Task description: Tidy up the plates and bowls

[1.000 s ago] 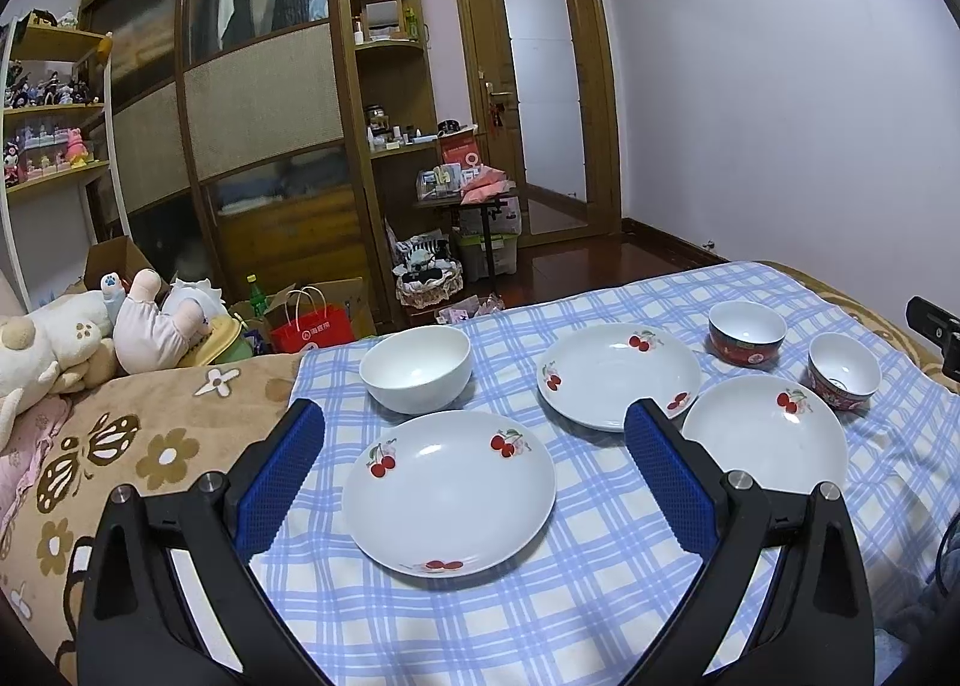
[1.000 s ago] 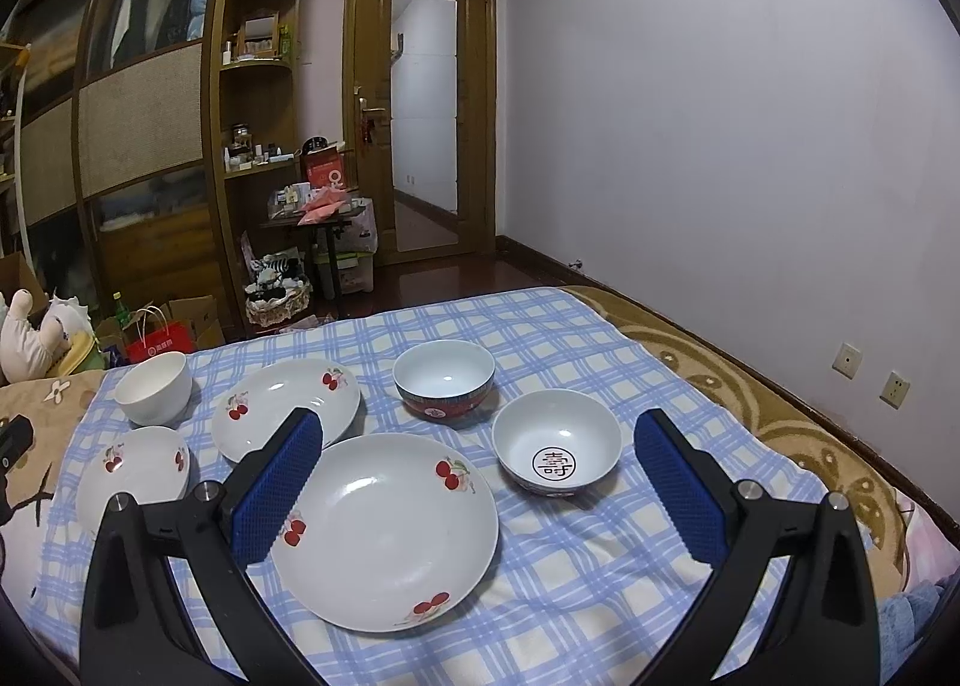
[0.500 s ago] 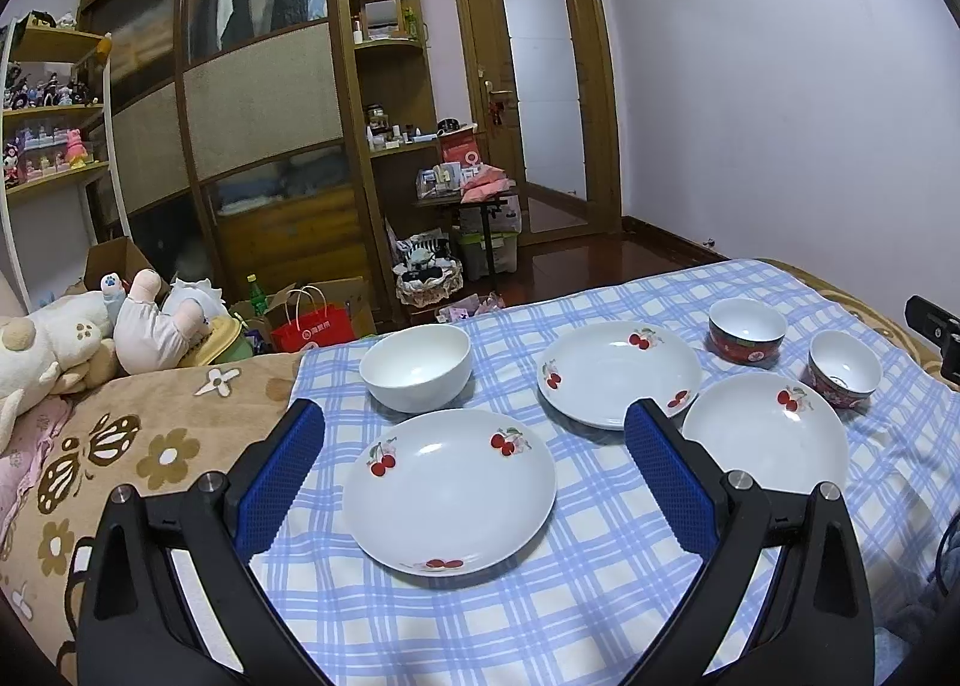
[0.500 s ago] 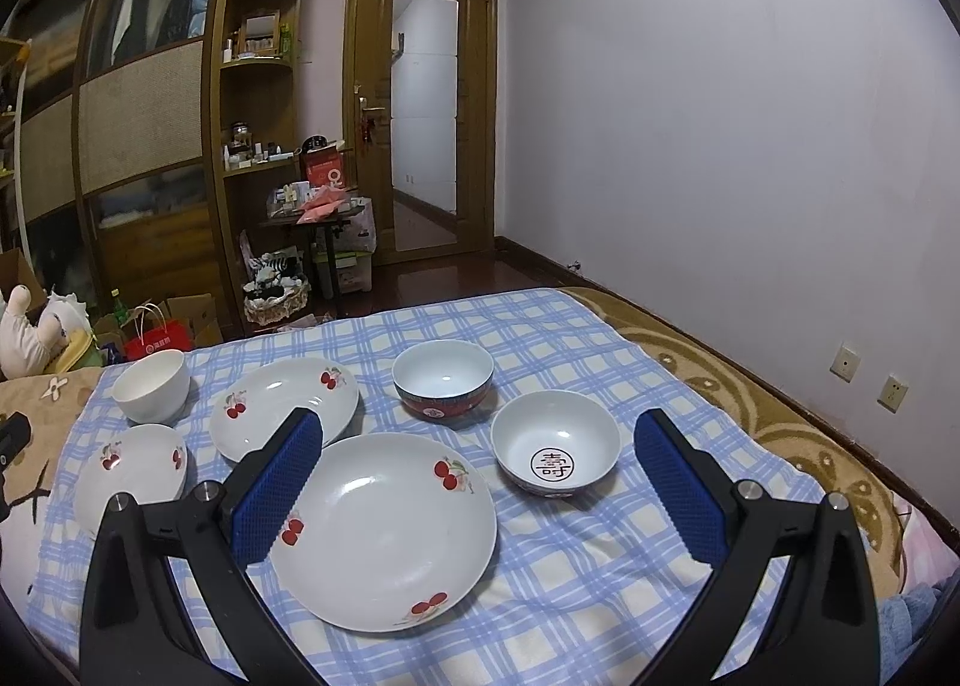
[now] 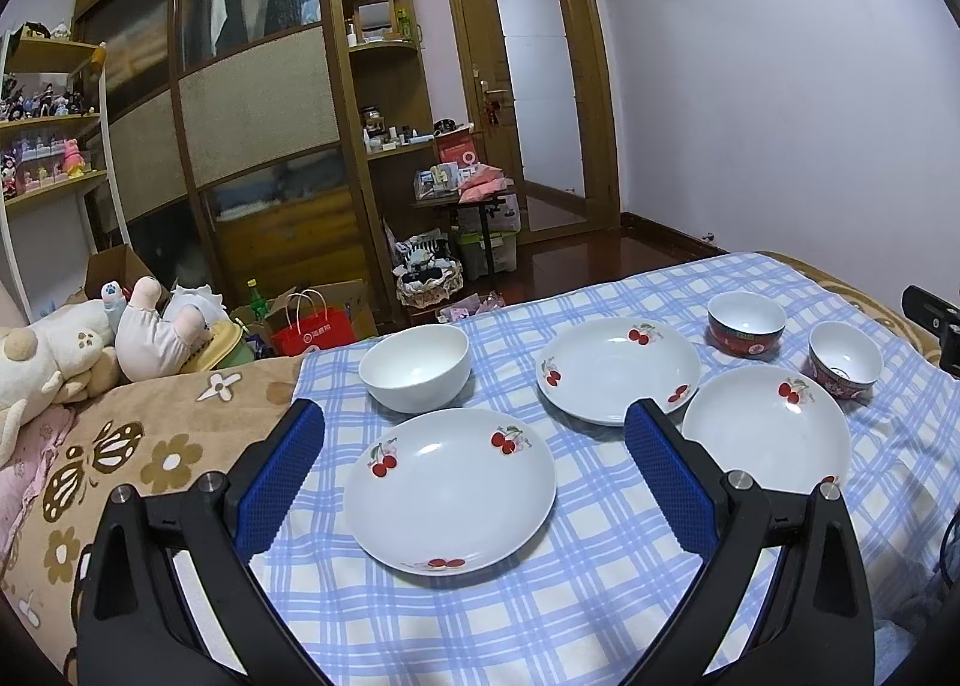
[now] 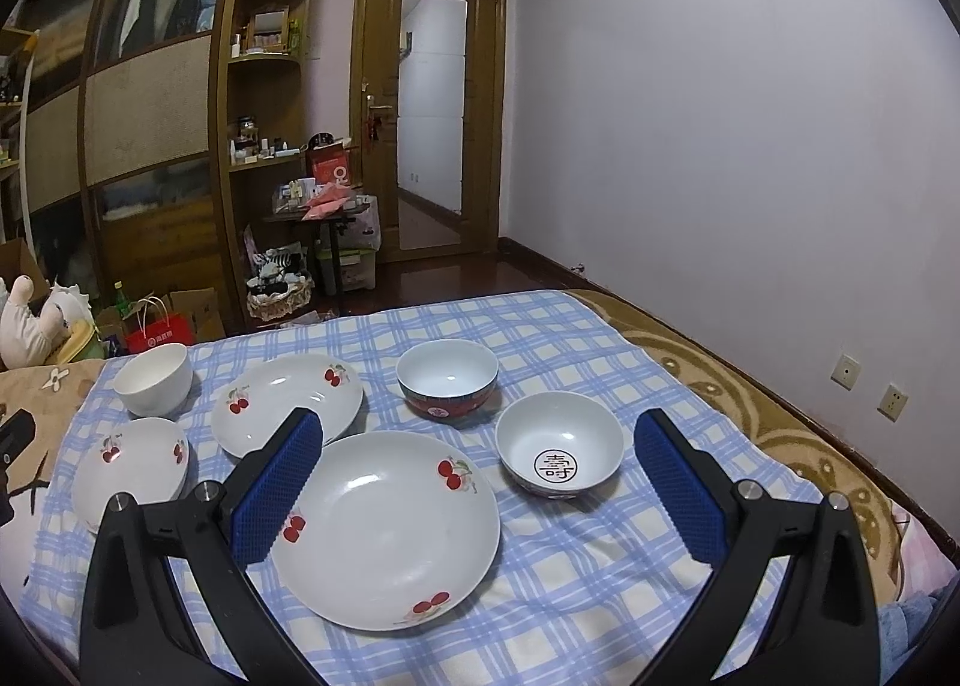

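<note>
Blue-and-white checked cloth covers the bed where all the crockery sits. Readable writing is scarce: the nearer small bowl has a black Chinese character in a ring on its white bottom, and a red paper bag on the floor carries white print too small to read. Three white plates bear red cherry motifs: one lies between the left gripper fingers in the left wrist view, one in front of the right gripper, and a third behind them. A plain white bowl stands at the cloth's far left edge; a red-sided bowl with a white inside sits just behind the character bowl. All pieces rest apart, none stacked. Both grippers hover with jaws spread wide, holding nothing
</note>
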Motion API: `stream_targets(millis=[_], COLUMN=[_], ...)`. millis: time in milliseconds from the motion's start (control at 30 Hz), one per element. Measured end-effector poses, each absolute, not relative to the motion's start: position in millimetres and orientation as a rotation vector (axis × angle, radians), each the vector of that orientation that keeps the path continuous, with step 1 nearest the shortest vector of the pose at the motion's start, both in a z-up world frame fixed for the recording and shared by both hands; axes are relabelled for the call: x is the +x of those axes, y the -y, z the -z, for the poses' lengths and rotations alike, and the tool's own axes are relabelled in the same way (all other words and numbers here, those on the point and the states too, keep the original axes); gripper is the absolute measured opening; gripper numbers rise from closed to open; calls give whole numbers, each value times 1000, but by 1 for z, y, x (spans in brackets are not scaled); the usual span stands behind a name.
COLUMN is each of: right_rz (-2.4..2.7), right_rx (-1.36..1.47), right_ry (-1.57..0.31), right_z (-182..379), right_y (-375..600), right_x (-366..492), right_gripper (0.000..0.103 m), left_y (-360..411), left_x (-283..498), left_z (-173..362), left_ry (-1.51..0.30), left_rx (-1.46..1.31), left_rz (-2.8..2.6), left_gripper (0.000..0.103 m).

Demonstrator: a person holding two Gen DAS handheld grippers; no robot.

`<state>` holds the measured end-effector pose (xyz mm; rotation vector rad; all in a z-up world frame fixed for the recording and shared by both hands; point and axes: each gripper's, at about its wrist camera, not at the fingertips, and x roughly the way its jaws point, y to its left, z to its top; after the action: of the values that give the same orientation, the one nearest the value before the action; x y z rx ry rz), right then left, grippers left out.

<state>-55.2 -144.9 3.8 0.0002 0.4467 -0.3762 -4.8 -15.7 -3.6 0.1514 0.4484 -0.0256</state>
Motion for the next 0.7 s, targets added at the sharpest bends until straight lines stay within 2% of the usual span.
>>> stream_targets(millis=[700], right_rz=[381], right_rx=[-3], right_ry=[-448], right_z=[-3], right_y=[144], right_x=[-55], right_gripper=[103], left_y=[18], left_x=[-6], left_z=[5], left_ry=[-443], left_rx=[166], left_rz=[26], left_gripper=[99])
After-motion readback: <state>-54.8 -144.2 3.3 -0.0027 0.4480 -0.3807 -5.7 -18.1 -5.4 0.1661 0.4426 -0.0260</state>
